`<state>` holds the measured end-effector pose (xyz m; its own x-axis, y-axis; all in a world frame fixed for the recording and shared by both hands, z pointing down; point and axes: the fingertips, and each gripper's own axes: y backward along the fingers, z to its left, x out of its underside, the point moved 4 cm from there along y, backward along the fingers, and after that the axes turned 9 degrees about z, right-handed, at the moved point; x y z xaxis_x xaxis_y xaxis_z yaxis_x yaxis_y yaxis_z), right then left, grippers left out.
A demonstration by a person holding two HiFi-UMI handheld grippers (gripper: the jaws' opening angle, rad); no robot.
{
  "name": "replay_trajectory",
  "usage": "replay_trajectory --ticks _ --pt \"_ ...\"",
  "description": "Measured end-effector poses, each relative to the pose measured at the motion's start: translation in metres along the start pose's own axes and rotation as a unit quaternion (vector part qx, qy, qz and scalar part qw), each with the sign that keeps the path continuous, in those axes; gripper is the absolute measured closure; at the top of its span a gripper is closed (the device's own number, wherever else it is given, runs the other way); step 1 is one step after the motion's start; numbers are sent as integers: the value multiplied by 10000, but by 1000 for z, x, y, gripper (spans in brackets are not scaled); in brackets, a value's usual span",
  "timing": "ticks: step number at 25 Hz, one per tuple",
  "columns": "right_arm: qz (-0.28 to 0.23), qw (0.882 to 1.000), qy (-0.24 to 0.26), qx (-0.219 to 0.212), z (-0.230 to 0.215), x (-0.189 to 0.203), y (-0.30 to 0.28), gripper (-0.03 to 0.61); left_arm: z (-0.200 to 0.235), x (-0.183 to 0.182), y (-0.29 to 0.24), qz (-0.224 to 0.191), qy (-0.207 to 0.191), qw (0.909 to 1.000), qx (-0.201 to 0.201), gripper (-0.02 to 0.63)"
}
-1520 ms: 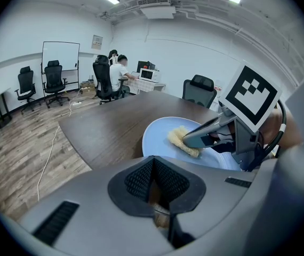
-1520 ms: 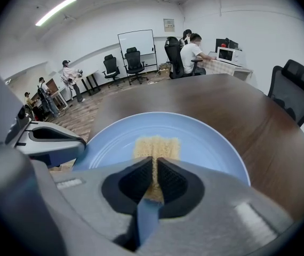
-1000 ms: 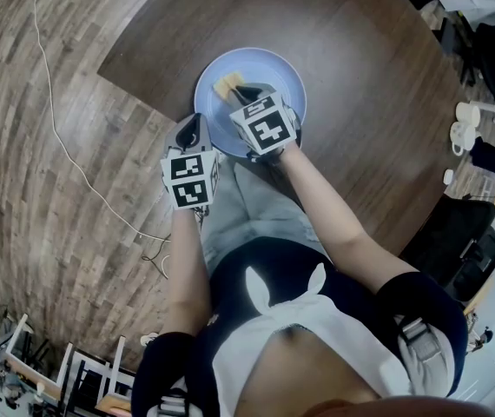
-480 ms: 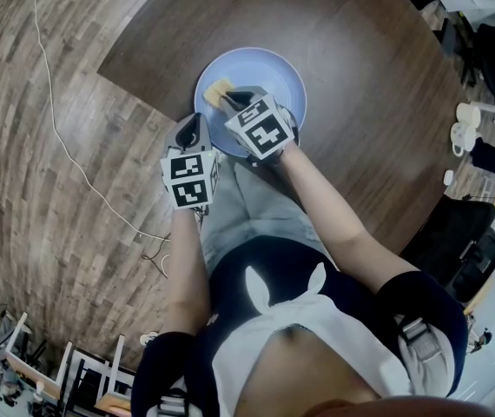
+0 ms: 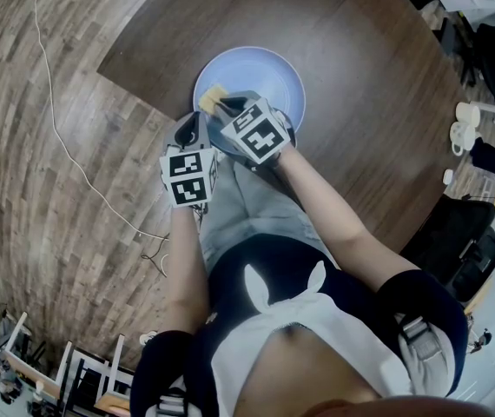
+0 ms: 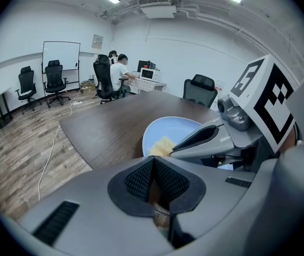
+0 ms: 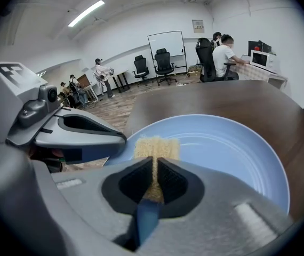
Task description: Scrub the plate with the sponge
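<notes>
A light blue plate point(image 5: 265, 72) lies on the dark brown table point(image 5: 343, 33), near its front edge. My right gripper point(image 5: 223, 103) is shut on a yellow sponge point(image 5: 211, 98) and presses it onto the plate's near-left part. In the right gripper view the sponge point(image 7: 156, 147) sticks out past the jaws onto the plate point(image 7: 232, 153). My left gripper point(image 5: 193, 129) sits at the plate's near-left rim, jaws closed on it, just left of the right gripper. From the left gripper view the sponge point(image 6: 161, 145) and plate point(image 6: 180, 129) lie straight ahead.
A white cable point(image 5: 56, 137) runs over the wooden floor left of the table. White cups point(image 5: 466, 124) stand on another surface at the far right. Office chairs point(image 6: 53, 81) and a seated person point(image 6: 120, 73) are at desks in the background.
My right gripper has dragged the sponge leftward and nearer, from the plate's left middle toward its near-left rim. The left gripper has stayed put.
</notes>
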<state>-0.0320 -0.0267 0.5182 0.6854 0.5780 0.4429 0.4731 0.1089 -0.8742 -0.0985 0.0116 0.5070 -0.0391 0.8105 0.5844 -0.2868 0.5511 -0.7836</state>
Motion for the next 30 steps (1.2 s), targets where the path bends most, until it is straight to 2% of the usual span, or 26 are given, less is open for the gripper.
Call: replay_trajectory --ticks 16,30 --pt "308 9985 321 -314 26 15 5 554 -3 -1 2 101 6 9999 -35 611" --pt "474 9965 626 -282 29 18 7 553 -3 -2 1 129 -63 9999 -46 611"
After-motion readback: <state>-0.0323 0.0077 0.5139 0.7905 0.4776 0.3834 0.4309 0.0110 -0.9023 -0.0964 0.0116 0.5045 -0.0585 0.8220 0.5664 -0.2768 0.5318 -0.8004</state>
